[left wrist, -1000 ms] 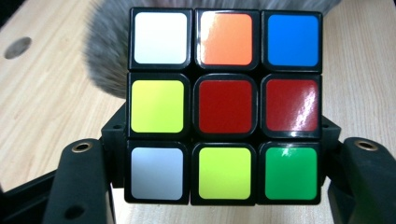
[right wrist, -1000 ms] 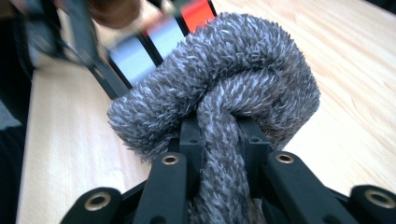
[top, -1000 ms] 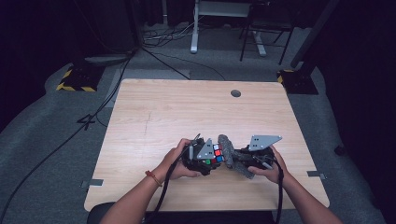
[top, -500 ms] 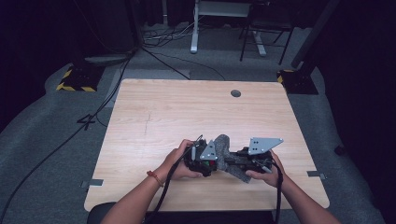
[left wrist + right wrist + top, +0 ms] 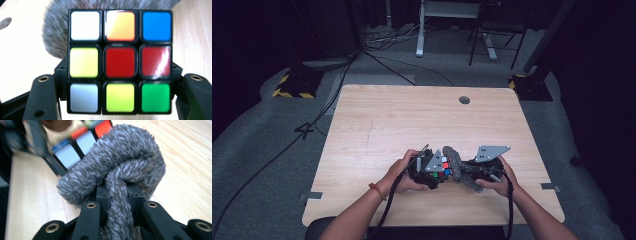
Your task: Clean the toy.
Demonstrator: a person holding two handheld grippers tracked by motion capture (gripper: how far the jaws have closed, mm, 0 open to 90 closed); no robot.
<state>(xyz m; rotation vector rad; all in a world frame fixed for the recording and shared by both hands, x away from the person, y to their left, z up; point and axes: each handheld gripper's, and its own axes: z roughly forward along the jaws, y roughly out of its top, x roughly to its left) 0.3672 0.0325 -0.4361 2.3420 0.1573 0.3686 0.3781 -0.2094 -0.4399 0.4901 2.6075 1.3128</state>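
My left gripper (image 5: 438,170) is shut on a scrambled puzzle cube (image 5: 120,61), its jaws pressing the cube's two sides. The cube (image 5: 442,166) is held just above the table's near edge. My right gripper (image 5: 119,195) is shut on a fuzzy grey cloth (image 5: 117,167), folded over in a thick loop. In the high view the grey cloth (image 5: 455,164) rests against the cube's right side, between the two grippers. In the left gripper view the cloth (image 5: 53,35) shows behind the cube. The cube's blue and white tiles (image 5: 75,143) show blurred behind the cloth.
The light wooden table (image 5: 402,120) has a round cable hole (image 5: 464,100) near its far edge. Cables (image 5: 312,125) trail over the grey carpet at left, and chair and desk legs (image 5: 477,45) stand beyond the table.
The right gripper has pushed the grey cloth leftwards against the cube, hiding more of it, and then shifted a little so that the coloured tiles show again. Both hands stay near the front edge.
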